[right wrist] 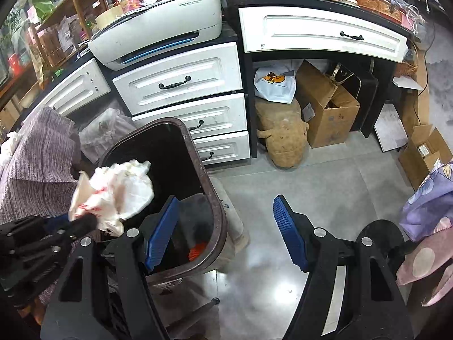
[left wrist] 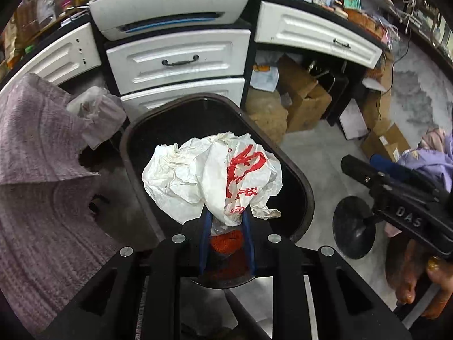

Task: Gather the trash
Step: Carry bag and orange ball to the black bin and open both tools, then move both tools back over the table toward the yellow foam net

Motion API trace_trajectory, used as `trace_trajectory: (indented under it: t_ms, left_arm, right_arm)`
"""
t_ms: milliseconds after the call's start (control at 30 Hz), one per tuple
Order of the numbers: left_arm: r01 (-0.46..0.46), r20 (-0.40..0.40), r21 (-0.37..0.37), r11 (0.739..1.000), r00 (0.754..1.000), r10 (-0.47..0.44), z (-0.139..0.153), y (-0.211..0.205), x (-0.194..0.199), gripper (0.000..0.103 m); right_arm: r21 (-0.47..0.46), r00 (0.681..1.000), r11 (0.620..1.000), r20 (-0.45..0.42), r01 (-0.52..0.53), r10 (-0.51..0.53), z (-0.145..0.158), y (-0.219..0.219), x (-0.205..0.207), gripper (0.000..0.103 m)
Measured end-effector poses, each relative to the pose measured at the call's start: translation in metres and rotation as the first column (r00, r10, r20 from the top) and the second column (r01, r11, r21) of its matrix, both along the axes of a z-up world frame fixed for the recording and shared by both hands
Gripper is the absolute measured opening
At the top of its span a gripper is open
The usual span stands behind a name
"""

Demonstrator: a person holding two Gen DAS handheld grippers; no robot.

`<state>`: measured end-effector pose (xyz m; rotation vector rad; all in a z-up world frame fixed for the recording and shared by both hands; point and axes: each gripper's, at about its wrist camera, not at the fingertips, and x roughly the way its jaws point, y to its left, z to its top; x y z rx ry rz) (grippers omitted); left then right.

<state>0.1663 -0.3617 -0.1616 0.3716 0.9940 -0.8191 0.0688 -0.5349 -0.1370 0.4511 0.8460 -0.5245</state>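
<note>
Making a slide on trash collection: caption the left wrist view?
Left hand-held gripper holds a crumpled white plastic bag with red print over the open dark bin.

Trash bin (right wrist: 215, 218) on floor (right wrist: 325, 187), before drawer stack (right wrist: 181, 85). Printer (right wrist: 158, 28) atop drawer stack. Crumpled bag (left wrist: 215, 175) over bin opening, pinched in left gripper (left wrist: 226, 226). Right gripper (right wrist: 226, 232) right of bag, jaws apart, one finger over bin rim, other over floor. Knit fabric (left wrist: 36, 147) left of bin. Cardboard box (right wrist: 325, 107) and stuffed toy (right wrist: 283, 136) under desk (right wrist: 325, 31), right of drawers.
</note>
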Motion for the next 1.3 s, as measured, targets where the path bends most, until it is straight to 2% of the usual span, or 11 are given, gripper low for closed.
trace_trajectory:
  t_ms: [100,200,267,300,333,367,433,633,867,1067,1300]
  left_arm:
    - [0.009,-0.005,0.017,1.0,1.0,-0.009,-0.005,-0.003,0.0,0.023]
    - [0.024,-0.014,0.025,0.999,1.0,-0.024,-0.008,-0.005,0.0,0.031]
    - [0.032,-0.012,0.02,0.999,0.999,-0.032,-0.007,-0.006,-0.002,0.06]
    - [0.033,-0.007,0.012,0.999,0.999,-0.033,-0.005,-0.005,-0.003,0.068]
    - [0.036,0.002,-0.001,0.999,0.999,-0.036,-0.003,-0.004,-0.005,0.082]
    - [0.039,0.01,-0.014,0.999,0.999,-0.039,0.0,-0.003,-0.007,0.09]
    - [0.049,0.022,-0.039,0.998,0.999,-0.048,0.005,0.001,-0.012,0.096]
    - [0.044,0.008,-0.054,0.998,0.999,-0.044,0.015,0.01,-0.017,0.097]
    - [0.011,0.018,-0.149,0.989,1.0,-0.008,0.047,0.04,-0.025,0.097]
    - [0.013,0.075,-0.233,0.972,0.997,0.005,0.085,0.064,-0.039,0.097]
    - [-0.003,0.171,-0.258,0.966,0.984,0.049,0.111,0.097,-0.046,0.097]
  right_arm:
    - [0.003,1.0,1.0,-0.001,-0.006,0.006,-0.001,0.003,0.0,0.069]
    - [0.007,1.0,1.0,-0.004,-0.012,0.012,-0.001,0.006,0.001,0.069]
    - [0.007,1.0,1.0,-0.004,-0.017,0.017,-0.001,0.007,0.001,0.069]
    - [0.007,1.0,1.0,-0.004,-0.018,0.018,-0.001,0.007,0.002,0.069]
    - [0.007,1.0,1.0,-0.002,-0.018,0.018,-0.001,0.007,0.002,0.069]
    - [0.008,1.0,1.0,0.0,-0.017,0.017,0.0,0.007,0.001,0.07]
    - [0.006,1.0,1.0,0.007,-0.01,0.01,0.001,0.006,0.0,0.074]
    - [0.008,0.999,1.0,0.028,0.017,-0.017,0.005,0.001,-0.005,0.081]
    - [0.017,0.999,1.0,0.039,0.002,-0.002,0.01,0.006,-0.003,0.082]
    - [0.01,0.997,0.998,0.056,-0.058,0.057,0.022,0.025,0.006,0.083]
    - [-0.025,0.982,0.987,0.102,-0.159,0.161,0.051,0.056,0.022,0.084]
